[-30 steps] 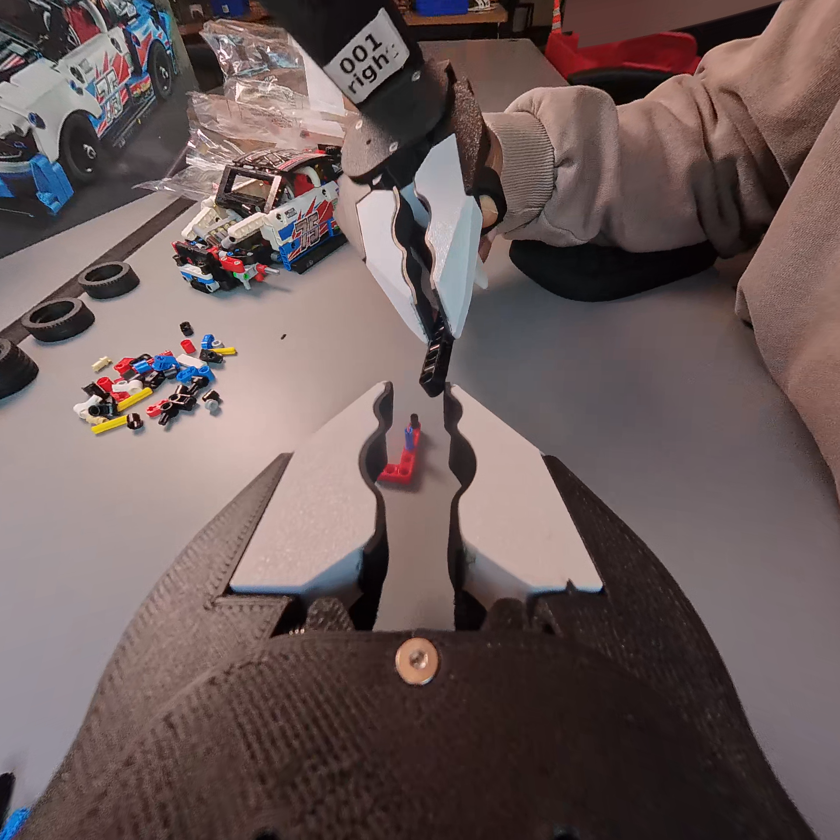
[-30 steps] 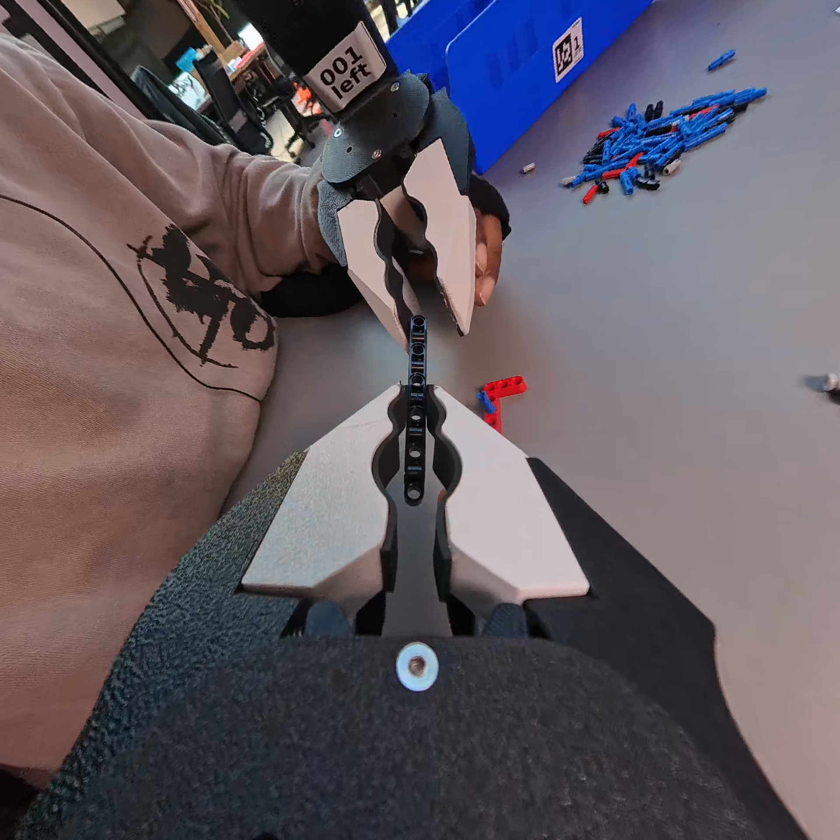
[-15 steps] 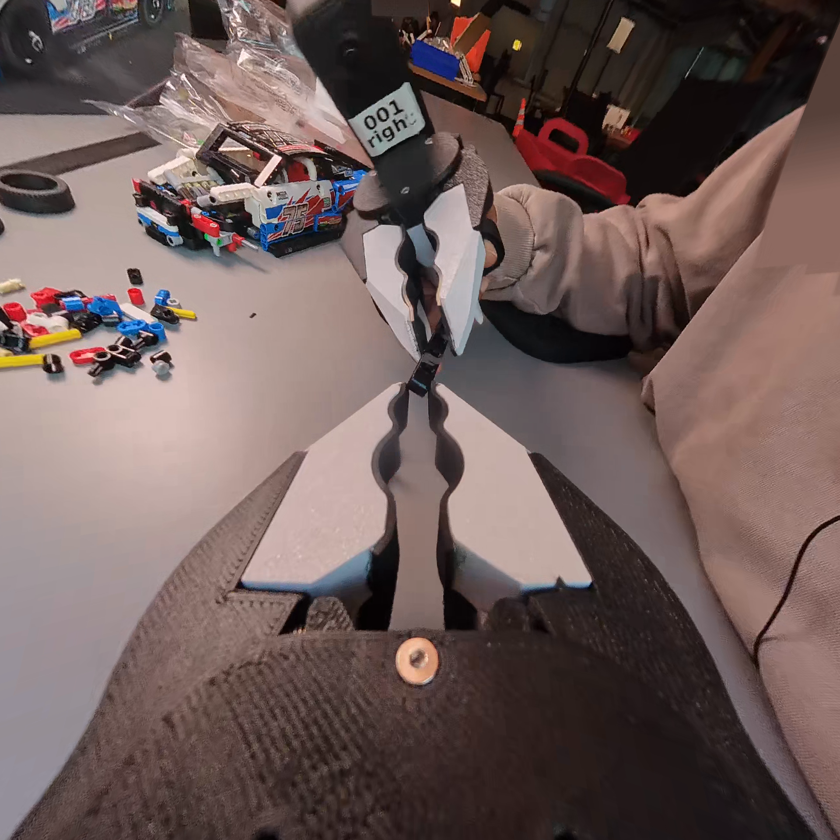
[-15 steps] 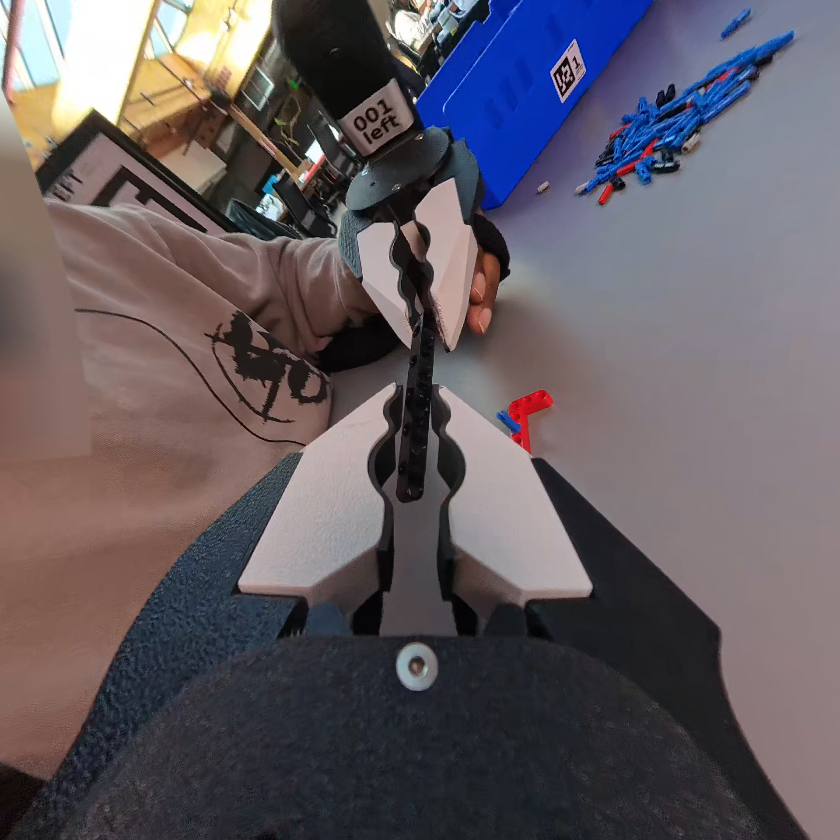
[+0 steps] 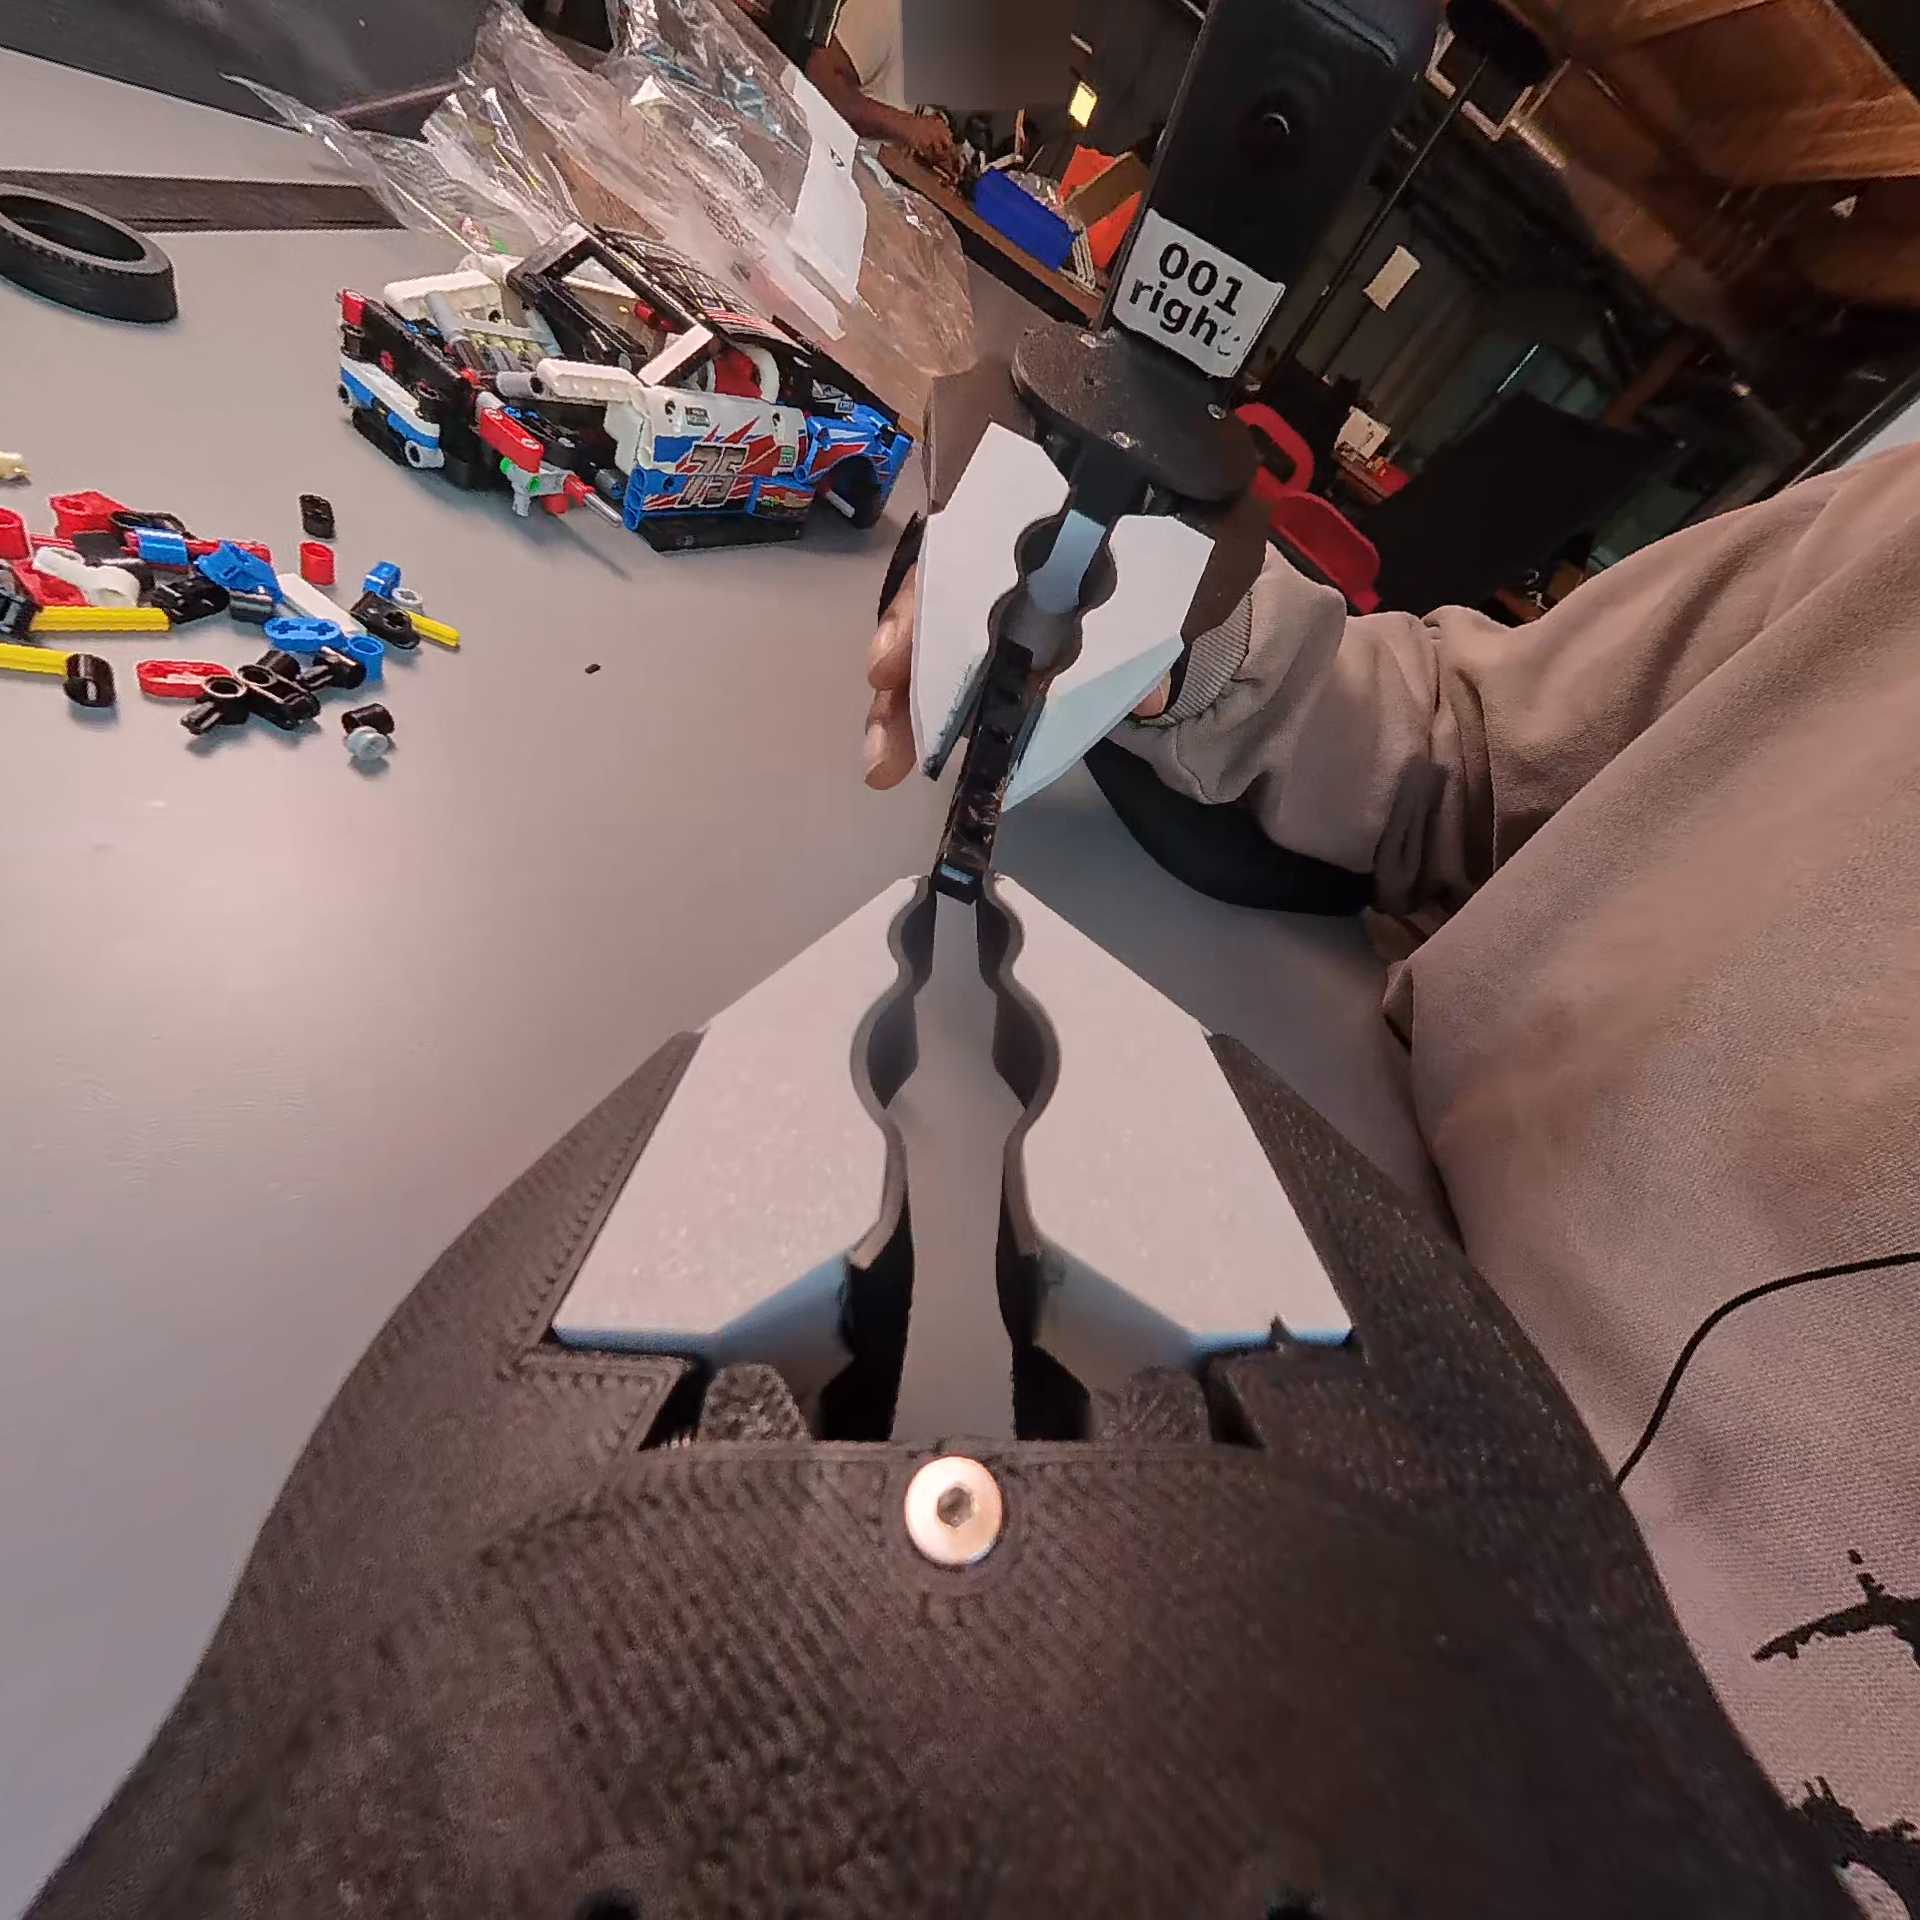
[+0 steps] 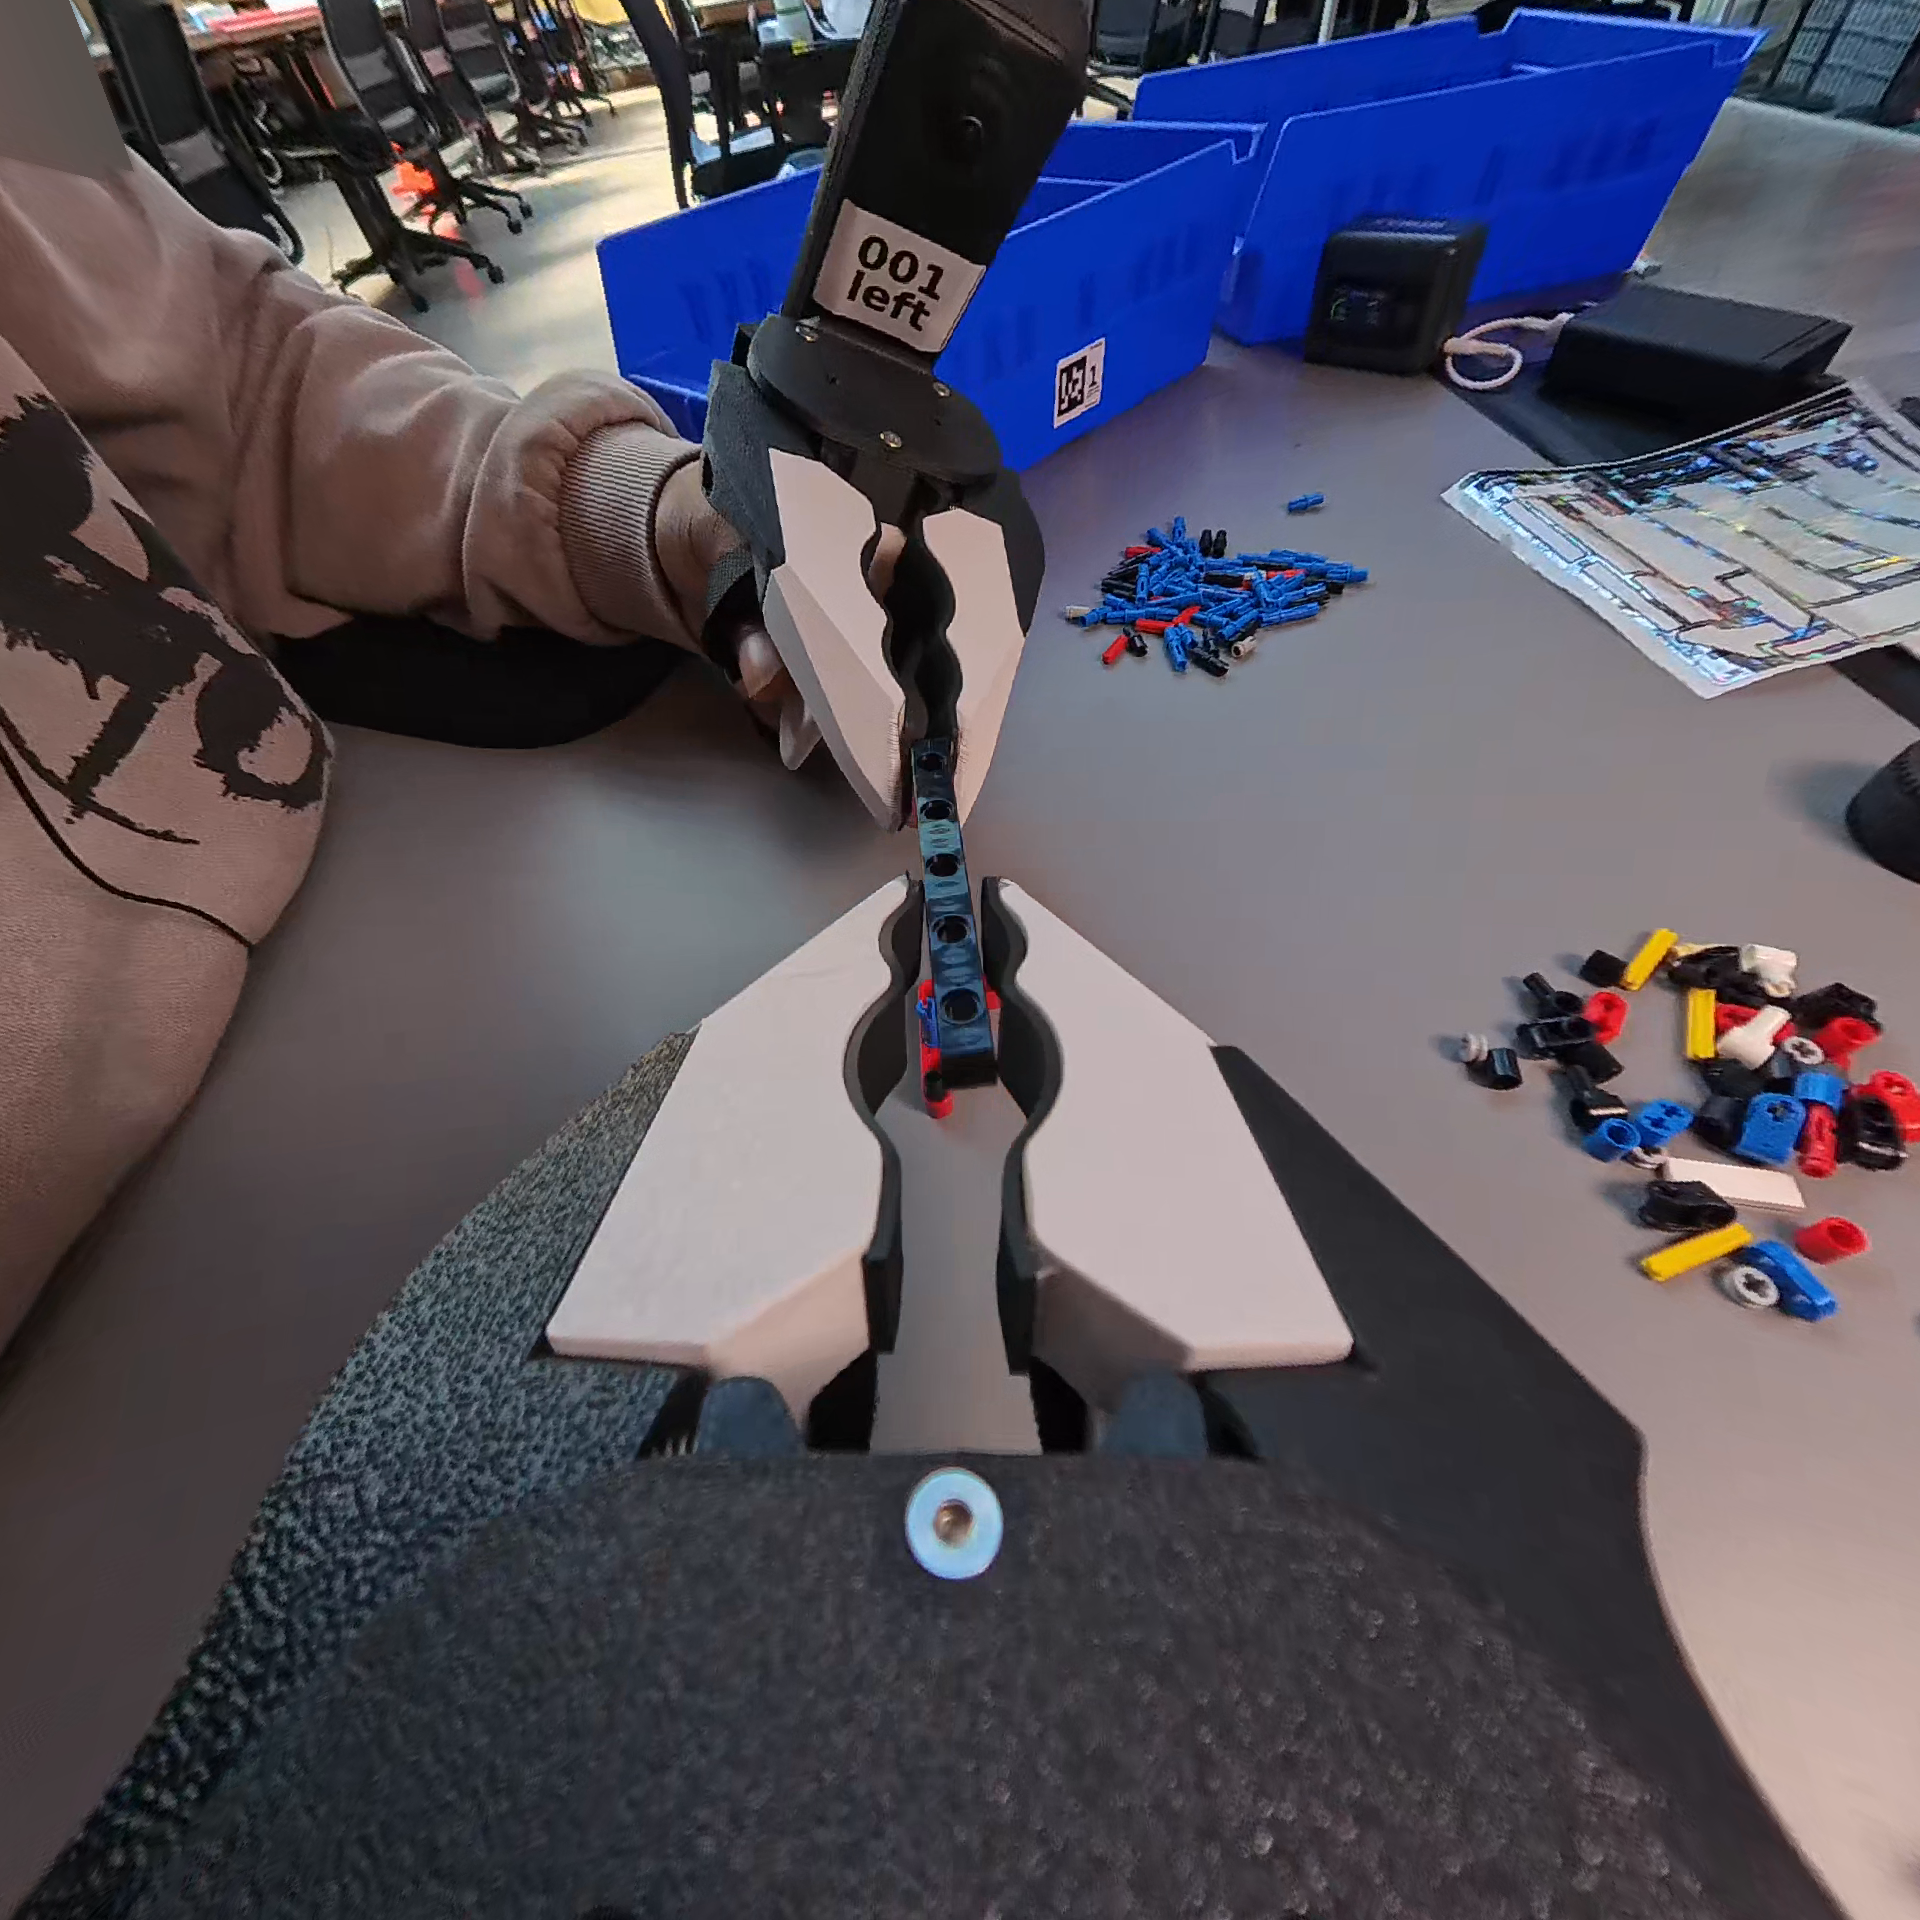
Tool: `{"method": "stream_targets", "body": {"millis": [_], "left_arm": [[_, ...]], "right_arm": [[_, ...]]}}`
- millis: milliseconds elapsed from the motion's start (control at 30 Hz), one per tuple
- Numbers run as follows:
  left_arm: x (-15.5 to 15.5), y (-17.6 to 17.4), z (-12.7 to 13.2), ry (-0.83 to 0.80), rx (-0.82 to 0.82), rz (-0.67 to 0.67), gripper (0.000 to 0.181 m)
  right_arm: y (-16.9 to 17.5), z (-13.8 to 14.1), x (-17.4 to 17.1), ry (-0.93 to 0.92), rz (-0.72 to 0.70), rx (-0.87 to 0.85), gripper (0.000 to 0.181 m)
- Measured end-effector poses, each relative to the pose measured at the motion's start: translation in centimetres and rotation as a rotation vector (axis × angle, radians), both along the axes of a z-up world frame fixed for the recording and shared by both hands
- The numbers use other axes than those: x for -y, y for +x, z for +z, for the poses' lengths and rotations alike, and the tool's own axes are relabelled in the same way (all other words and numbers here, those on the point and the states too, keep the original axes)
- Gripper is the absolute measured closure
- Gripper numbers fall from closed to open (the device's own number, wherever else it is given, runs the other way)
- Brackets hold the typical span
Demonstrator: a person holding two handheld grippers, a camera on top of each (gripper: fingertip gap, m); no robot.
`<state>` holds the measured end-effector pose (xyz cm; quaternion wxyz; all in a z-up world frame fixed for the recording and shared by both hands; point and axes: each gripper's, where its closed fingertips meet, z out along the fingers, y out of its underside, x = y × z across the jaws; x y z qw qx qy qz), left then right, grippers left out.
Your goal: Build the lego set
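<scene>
We have the black beam [image 6: 948,914] bridging both tips above the tabletop [image 6: 1299,831]. Right hand-held gripper [image 6: 948,883] clamps its near end; left hand-held gripper [image 5: 951,883] pinches the far end.

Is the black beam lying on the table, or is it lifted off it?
Lifted. The black beam spans the air between the right tongs and left tongs, each pinching one end, above the grey table.

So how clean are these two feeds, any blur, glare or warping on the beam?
Left wrist view: black beam slightly smeared, table edges bowed by the wide lens. Right wrist view: beam sharp, holes readable; soft glare on the grey table, blue bins curve.
</scene>
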<state>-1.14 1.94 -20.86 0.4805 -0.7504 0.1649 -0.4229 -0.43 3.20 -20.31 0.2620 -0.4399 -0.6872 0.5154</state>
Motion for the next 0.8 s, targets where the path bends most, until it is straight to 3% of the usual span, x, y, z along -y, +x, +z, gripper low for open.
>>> {"method": "stream_targets", "body": {"millis": [433, 567, 667, 800], "left_arm": [[0.5, 0.5, -0.3, 0.050, -0.077, -0.026, 0.174], [0.7, 0.9, -0.2, 0.085, -0.108, -0.037, 0.165], [0.7, 1.0, -0.5, 0.116, -0.164, -0.036, 0.174], [0.8, 1.0, -0.7, 0.127, -0.194, -0.042, 0.175]], "right_arm": [[0.8, -0.1, 0.8, 0.002, 0.071, -0.009, 0.176], [0.8, 0.0, 1.0, -0.036, 0.081, -0.001, 0.176], [0.9, -0.1, 1.3, -0.036, 0.097, 0.001, 0.176], [1.0, -0.4, 1.4, -0.036, 0.104, 0.016, 0.176]]}}
